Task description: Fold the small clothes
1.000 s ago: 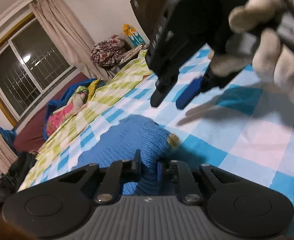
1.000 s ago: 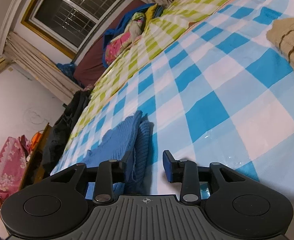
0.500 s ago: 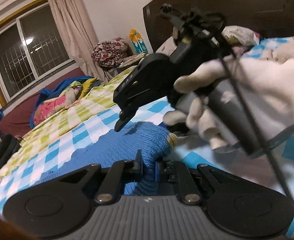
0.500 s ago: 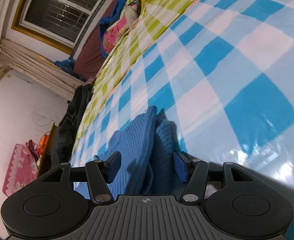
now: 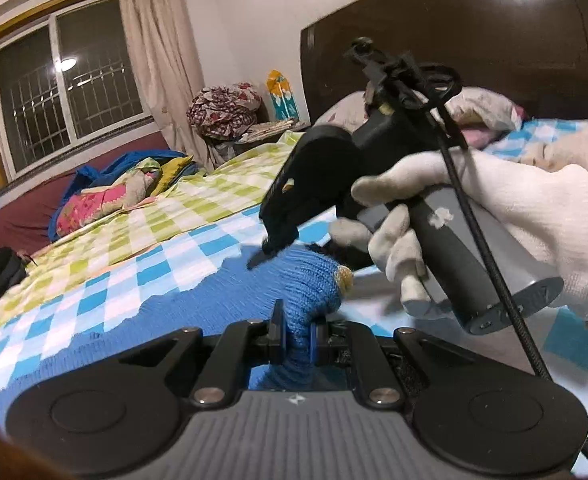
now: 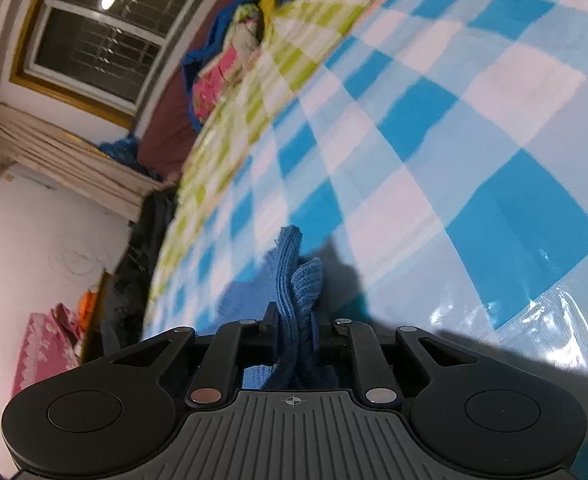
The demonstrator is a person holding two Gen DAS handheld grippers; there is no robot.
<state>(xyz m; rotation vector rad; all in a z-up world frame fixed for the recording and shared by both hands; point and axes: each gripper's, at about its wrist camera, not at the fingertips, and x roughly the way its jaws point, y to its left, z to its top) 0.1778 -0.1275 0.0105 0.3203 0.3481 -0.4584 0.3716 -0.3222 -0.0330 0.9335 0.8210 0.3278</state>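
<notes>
A blue knit garment (image 5: 229, 300) lies on the blue-and-white checked bed sheet (image 5: 141, 272). My left gripper (image 5: 296, 334) is shut on a bunched fold of it, near a small yellow patch (image 5: 344, 276). In the left wrist view the right gripper (image 5: 267, 254), held by a white-gloved hand (image 5: 506, 216), touches the garment's far edge just ahead. In the right wrist view my right gripper (image 6: 296, 326) is shut on upright folds of the blue garment (image 6: 294, 276), above the sheet (image 6: 474, 160).
A yellow-green checked sheet (image 5: 165, 216) covers the bed's far side, with a heap of bright bedding (image 5: 109, 196) by the window. A dark headboard (image 5: 454, 40) and pillows (image 5: 482, 108) stand at the right. Dark clothes (image 6: 141, 256) lie at the bed's left edge.
My right gripper has moved onto the garment's edge and shut on its folds; it was open before. My left gripper has kept its hold and the view has tilted up.
</notes>
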